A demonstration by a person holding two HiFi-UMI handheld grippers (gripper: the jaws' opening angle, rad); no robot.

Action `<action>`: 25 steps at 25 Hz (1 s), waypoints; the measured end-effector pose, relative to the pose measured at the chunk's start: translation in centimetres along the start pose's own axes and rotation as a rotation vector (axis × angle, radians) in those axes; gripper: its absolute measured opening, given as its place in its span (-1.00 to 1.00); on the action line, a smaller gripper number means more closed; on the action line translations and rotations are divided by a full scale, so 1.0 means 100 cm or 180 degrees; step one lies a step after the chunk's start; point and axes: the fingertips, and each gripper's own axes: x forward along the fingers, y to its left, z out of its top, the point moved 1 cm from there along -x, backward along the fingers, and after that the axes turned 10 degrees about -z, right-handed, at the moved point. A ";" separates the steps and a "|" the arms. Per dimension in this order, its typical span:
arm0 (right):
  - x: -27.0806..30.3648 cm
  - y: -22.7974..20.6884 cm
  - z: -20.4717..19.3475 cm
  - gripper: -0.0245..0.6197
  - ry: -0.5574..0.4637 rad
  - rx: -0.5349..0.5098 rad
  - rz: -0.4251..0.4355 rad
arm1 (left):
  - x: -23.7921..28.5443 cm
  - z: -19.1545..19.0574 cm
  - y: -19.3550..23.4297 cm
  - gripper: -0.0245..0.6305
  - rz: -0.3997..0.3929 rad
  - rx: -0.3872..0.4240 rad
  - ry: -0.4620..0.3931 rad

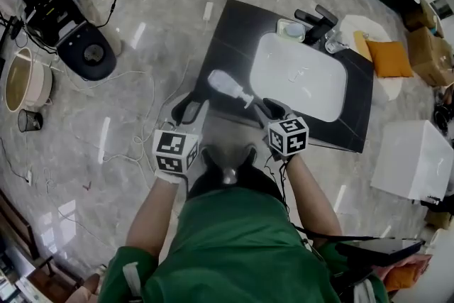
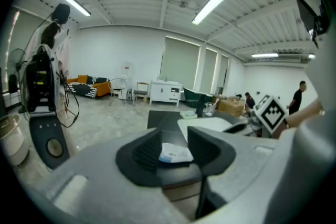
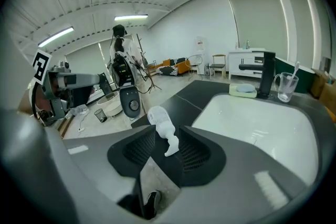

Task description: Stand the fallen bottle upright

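Observation:
A white pump bottle (image 1: 228,86) lies on its side on the black countertop (image 1: 230,28), just left of the sink and near the counter's front edge. Its pump head points toward my right gripper (image 1: 273,110). My left gripper (image 1: 190,108) hovers at the counter's front edge, close to the bottle's base. In the left gripper view the jaws (image 2: 176,144) stand open, and the labelled bottle base (image 2: 176,153) shows beyond the gap. In the right gripper view the jaws (image 3: 168,147) are open, with the bottle (image 3: 161,126) lying just ahead, pump end nearest and untouched by the pads.
A white sink basin (image 1: 298,74) fills the counter's right part, with a black faucet (image 1: 317,19), a soap dish (image 1: 291,30) and a clear cup (image 1: 333,46) behind it. On the floor to the left are a dark device (image 1: 85,46) and loose cables. A white box (image 1: 415,160) stands to the right.

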 end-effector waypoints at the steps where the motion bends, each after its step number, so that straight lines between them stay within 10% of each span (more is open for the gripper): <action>1: 0.005 -0.001 -0.005 -0.55 0.0050 0.0018 0.0024 | 0.003 -0.004 0.001 -0.46 -0.0007 -0.0016 0.0041; 25: 0.099 -0.034 -0.053 -0.39 0.0509 0.0183 0.0418 | 0.051 -0.059 -0.003 -0.46 0.0033 -0.0348 0.0405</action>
